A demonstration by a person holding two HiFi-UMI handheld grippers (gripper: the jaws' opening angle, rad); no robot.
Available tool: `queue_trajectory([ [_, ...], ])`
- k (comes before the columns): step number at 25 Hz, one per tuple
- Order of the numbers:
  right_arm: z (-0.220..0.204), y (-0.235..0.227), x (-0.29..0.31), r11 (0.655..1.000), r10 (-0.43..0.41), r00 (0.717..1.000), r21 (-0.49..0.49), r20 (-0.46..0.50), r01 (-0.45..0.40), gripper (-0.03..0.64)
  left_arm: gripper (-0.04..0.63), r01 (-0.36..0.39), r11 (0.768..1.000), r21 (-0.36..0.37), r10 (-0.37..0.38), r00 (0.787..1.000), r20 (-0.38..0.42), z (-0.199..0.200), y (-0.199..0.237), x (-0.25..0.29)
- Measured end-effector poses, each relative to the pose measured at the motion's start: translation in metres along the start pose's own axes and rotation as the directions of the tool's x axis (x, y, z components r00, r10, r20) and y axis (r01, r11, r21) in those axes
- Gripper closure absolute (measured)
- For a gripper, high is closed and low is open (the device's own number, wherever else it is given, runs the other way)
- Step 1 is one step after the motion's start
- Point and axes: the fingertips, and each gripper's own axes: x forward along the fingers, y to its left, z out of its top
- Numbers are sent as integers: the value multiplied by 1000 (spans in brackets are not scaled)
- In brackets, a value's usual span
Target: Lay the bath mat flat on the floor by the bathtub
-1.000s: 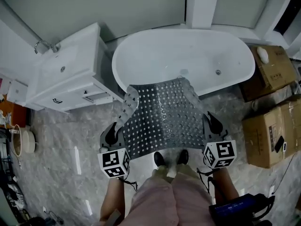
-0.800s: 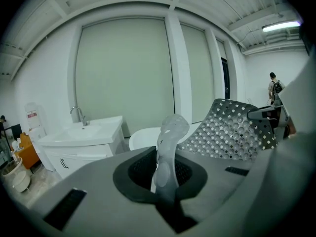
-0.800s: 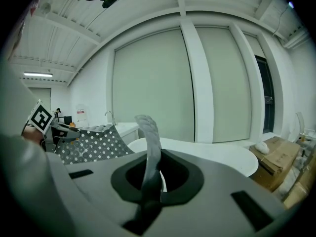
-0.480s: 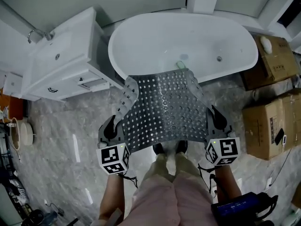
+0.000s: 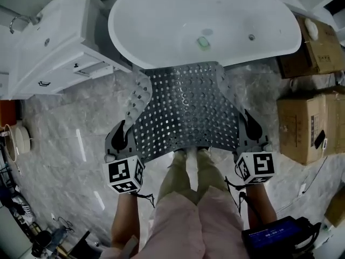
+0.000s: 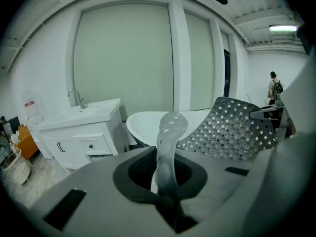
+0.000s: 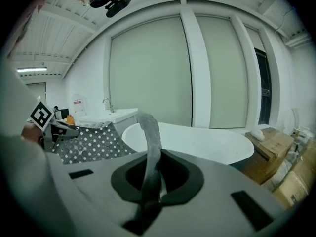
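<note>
A grey perforated bath mat [image 5: 186, 109] hangs stretched between my two grippers, above the marble floor in front of the white bathtub [image 5: 178, 23]. My left gripper [image 5: 119, 136] is shut on the mat's near left corner; that edge [image 6: 168, 142] curls up between the jaws. My right gripper [image 5: 252, 129] is shut on the near right corner, whose edge [image 7: 150, 152] stands up between its jaws. The mat's far edge reaches the tub's near rim. The mat hides most of my feet.
A white vanity with sink [image 5: 51, 47] stands left of the tub. Cardboard boxes [image 5: 308, 120] are stacked on the right. A small basket [image 5: 16, 142] sits by the left edge. Marble floor [image 5: 70, 139] lies on both sides of the mat.
The mat has come off the tub and toward me, with both grippers still holding its corners. The head view has tipped further down, so tub and vanity sit higher in frame.
</note>
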Motion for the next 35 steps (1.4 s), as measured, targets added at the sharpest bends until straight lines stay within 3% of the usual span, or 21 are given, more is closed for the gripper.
queue_trajectory([
  [7, -66, 1, 15, 1000, 5, 997, 26, -81, -3, 589, 554, 27, 1000, 12, -26, 996, -81, -63, -11, 23],
  [13, -97, -6, 22, 1000, 2, 994, 30, -109, 1, 589, 555, 25, 1000, 18, -23, 994, -108, -93, -12, 28],
  [27, -91, -3, 23, 997, 77, 993, 36, -93, -74, 589, 555, -59, 998, 5, 59, 994, -88, -80, -5, 17],
  [35, -90, 12, 26, 1000, 26, 995, -3, -99, -26, 589, 555, -2, 1000, 10, 3, 996, -88, -91, 14, 25],
])
